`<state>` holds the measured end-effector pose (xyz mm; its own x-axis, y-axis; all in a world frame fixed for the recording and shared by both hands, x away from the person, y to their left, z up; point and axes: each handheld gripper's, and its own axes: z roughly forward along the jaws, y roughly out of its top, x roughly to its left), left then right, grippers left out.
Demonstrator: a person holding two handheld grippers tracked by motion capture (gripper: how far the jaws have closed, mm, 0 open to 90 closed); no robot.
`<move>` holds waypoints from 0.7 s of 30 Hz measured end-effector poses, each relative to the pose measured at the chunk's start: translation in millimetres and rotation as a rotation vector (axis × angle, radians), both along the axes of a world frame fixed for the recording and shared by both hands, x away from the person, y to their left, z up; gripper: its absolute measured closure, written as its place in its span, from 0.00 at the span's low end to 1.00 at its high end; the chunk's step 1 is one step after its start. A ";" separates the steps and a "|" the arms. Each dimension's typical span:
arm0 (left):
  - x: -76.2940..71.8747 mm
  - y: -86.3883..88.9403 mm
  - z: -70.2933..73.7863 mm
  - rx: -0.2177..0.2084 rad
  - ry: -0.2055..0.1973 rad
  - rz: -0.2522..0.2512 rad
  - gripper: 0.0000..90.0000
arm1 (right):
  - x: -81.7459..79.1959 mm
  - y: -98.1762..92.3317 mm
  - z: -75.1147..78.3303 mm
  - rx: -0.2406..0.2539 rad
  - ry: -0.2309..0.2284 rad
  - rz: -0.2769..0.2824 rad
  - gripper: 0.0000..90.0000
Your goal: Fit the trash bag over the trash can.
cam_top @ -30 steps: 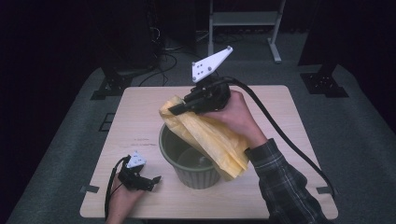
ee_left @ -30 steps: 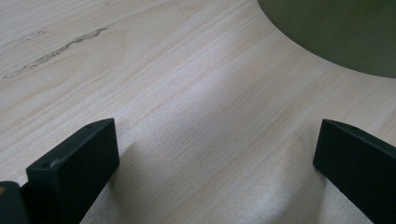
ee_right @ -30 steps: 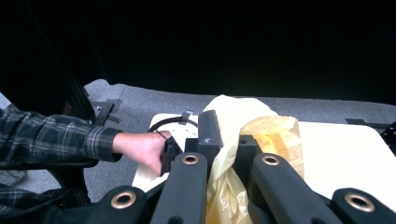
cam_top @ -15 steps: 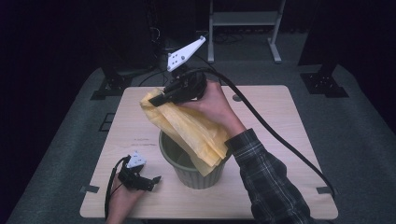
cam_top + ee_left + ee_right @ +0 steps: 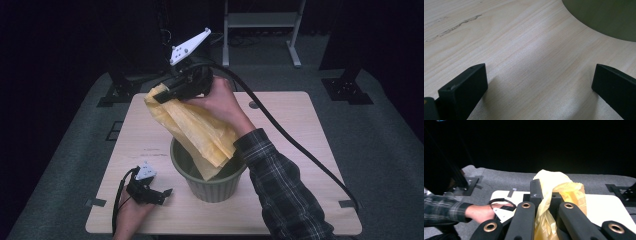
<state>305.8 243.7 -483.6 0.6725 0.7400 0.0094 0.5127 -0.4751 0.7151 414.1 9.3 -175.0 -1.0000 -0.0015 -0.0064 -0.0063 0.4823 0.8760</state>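
Note:
A yellow plastic bag (image 5: pixel 200 131) hangs from my right gripper (image 5: pixel 162 95), its lower end inside a green ribbed bin (image 5: pixel 210 187) at the table's middle front. The right gripper is shut on the bag's top edge, up and to the left of the bin. In the right gripper view the bag (image 5: pixel 556 192) bunches between the closed jaws of the right gripper (image 5: pixel 545 191). My left gripper (image 5: pixel 162 194) rests low on the table, left of the bin, pointing at it. The left gripper (image 5: pixel 539 82) stands open over bare wood, and the bin's wall (image 5: pixel 604 17) rises ahead of it.
The light wooden table (image 5: pixel 300 130) has free room right of and behind the bin. A thick black cable (image 5: pixel 300 150) trails from the right gripper across the table's right side. Grey carpet, black stand feet (image 5: pixel 347 92) and a metal frame (image 5: pixel 260 22) lie beyond the table.
My right gripper has carried the bag's top edge to the left and a little up, drawing the bag out taller above the bin. The left gripper has stayed put.

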 end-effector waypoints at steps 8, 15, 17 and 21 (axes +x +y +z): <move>0.0 0.0 0.0 0.001 -0.001 -0.001 0.00 | 12.2 4.9 -6.3 -0.009 0.012 -0.007 0.97; 0.0 0.0 0.0 0.000 0.000 -0.001 0.00 | -5.6 -0.5 -21.3 -0.084 0.017 0.024 0.96; 0.0 0.0 0.0 0.000 -0.001 -0.001 0.00 | -10.4 -6.6 -26.5 -0.096 0.021 0.023 0.96; 0.1 0.2 0.1 0.005 -0.001 -0.004 0.00 | -17.3 -22.5 -33.2 -0.115 0.028 0.014 0.96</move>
<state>305.9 243.9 -483.4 0.6753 0.7374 0.0133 0.5104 -0.4803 0.7133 396.7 -13.2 -208.2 -0.9996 -0.0144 0.0231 0.0105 0.5795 0.8149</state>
